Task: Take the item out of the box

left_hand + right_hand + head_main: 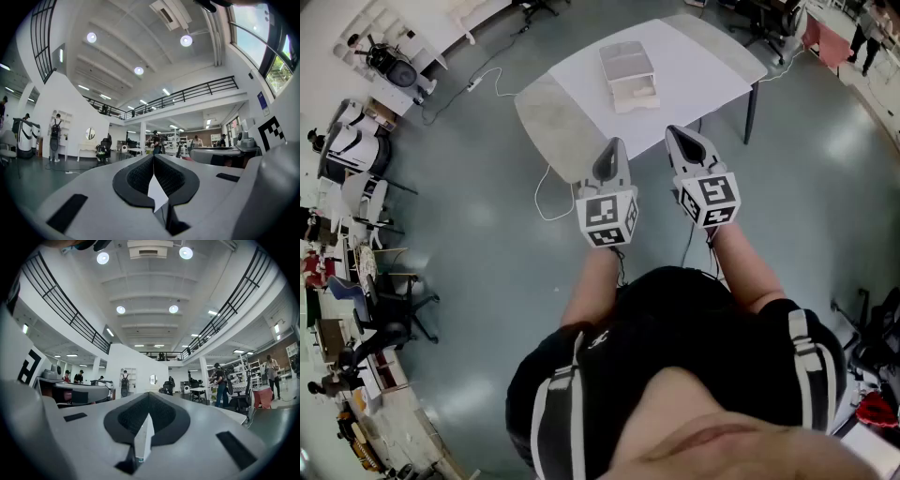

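- The left tongs (pixel 153 158) are closed and empty — the two dark pads meet at the tip, with only a thin pale sliver showing lower down between them.
- The right tongs (pixel 149 399) are closed in the same way, with nothing between them.
- In the head view both are held side by side, about level, with their tips at the near edge of the tabletop (pixel 703 75) and each marker cube (pixel 607 217) towards the person.
- The box (pixel 628 75) lies well beyond the tips, near the middle of the white tabletop, and neither tool touches it.
- It is a pale oblong. Its long axis runs away from the person, and the far end leans slightly to the left.
- What is inside the box cannot be made out.
- Grey floor (pixel 487 281) surrounds the tabletop.
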`<move>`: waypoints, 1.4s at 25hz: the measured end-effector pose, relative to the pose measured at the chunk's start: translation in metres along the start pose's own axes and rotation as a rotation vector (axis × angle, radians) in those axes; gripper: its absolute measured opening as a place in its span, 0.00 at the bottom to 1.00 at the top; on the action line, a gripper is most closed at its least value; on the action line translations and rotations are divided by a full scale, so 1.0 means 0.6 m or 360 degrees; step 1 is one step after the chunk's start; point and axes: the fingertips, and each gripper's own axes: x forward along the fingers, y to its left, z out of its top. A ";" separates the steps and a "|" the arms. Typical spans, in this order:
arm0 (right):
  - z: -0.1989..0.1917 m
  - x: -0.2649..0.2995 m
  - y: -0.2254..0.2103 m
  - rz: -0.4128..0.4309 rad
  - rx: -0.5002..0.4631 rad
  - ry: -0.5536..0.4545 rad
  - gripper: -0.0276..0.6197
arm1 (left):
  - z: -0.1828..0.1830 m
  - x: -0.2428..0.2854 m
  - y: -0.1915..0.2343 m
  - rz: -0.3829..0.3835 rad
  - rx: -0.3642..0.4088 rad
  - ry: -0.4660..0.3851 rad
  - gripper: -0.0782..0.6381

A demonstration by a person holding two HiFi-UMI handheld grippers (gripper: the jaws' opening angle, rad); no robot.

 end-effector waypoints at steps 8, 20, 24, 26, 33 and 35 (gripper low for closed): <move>0.006 -0.003 0.007 -0.0047 0.0021 -0.0053 0.06 | -0.006 -0.008 0.010 -0.0014 -0.0017 0.0007 0.13; -0.002 -0.004 0.023 -0.0084 0.0003 -0.0032 0.06 | -0.020 -0.012 0.023 -0.0057 -0.0040 0.0037 0.13; -0.011 0.008 0.019 -0.0086 0.0005 -0.0027 0.06 | -0.028 -0.005 0.031 -0.0053 -0.0030 0.0039 0.13; -0.017 0.017 0.020 -0.0075 0.0007 -0.0026 0.06 | -0.034 -0.001 0.039 -0.0040 -0.0027 0.0039 0.13; -0.030 0.078 -0.021 -0.0032 0.0008 -0.0030 0.06 | -0.043 0.062 0.057 0.0001 -0.0008 0.0045 0.13; -0.035 0.102 -0.034 -0.0027 0.0009 -0.0033 0.06 | -0.048 0.087 0.067 0.0006 -0.0006 0.0048 0.13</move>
